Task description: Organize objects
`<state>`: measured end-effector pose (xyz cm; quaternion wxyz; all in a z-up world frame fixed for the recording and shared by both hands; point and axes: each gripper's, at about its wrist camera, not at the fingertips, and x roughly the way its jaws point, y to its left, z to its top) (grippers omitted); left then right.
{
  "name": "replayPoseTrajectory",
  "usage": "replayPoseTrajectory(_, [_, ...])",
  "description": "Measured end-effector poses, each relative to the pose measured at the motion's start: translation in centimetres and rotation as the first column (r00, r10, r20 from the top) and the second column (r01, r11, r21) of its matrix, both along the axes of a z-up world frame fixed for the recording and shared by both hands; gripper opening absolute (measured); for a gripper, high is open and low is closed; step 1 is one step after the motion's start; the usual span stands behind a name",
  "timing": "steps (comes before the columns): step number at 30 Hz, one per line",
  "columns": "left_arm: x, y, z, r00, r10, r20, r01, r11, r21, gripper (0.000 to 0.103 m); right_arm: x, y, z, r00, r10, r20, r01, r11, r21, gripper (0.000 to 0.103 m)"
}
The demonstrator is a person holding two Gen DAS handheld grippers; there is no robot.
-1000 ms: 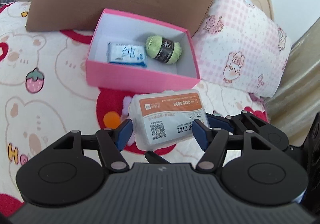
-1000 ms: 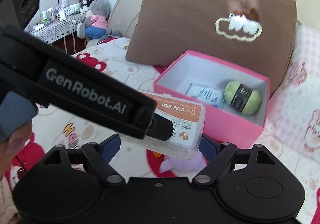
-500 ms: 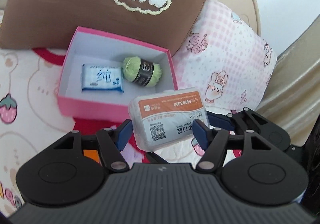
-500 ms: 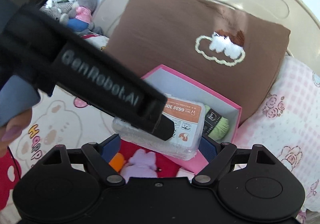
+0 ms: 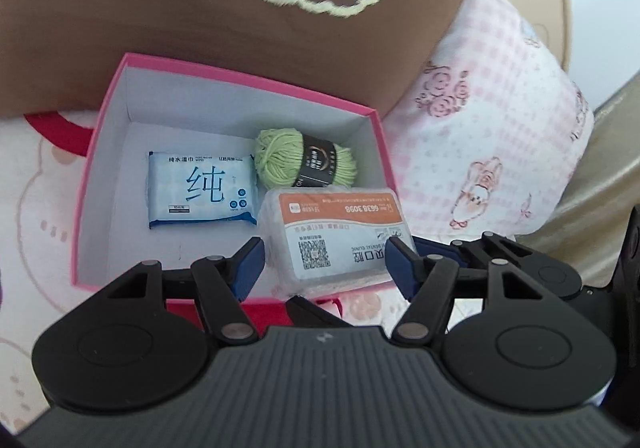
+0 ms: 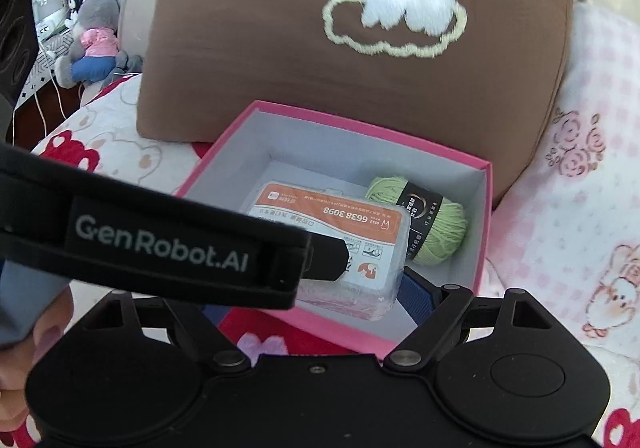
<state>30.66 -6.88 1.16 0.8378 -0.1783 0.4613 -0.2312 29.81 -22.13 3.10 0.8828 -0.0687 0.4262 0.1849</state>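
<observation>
The clear plastic case (image 5: 334,238) is hanging over the pink box (image 5: 244,73), both the left gripper (image 5: 324,262) and right gripper (image 6: 320,302) clamping it. Inside the box, a blue wipes pack (image 5: 202,189) and green yarn (image 5: 306,161) are lying; behind it a brown pillow (image 5: 120,7) is leaning, and the left gripper's body is blocking the box's left part in the right wrist view

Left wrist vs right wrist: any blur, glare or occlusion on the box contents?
Left wrist: brown cushion motion-smeared, wipes pack text still legible, fisheye bends the pink box walls. Right wrist: left gripper's strap hides the wipes pack and part of the clear case; bright daylight, no harsh glare.
</observation>
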Motion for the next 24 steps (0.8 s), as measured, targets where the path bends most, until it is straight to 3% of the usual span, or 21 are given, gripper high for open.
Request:
replayPoseTrajectory(14, [7.1, -1.4, -6.3, 0.987, -0.006, -0.158, 0.010, 1.000, 0.023, 0.065, 7.3, -1.7, -6.3, 0.978, -0.038, -0.205, 0.059, 0.993, 0.101, 0.087])
replayPoseTrajectory(24, [8.7, -0.8, -8.2, 0.979, 0.004, -0.205, -0.007, 1.000, -0.014, 0.064, 8.9, -1.3, -7.7, 0.970, -0.047, -0.239, 0.064, 0.996, 0.065, 0.083])
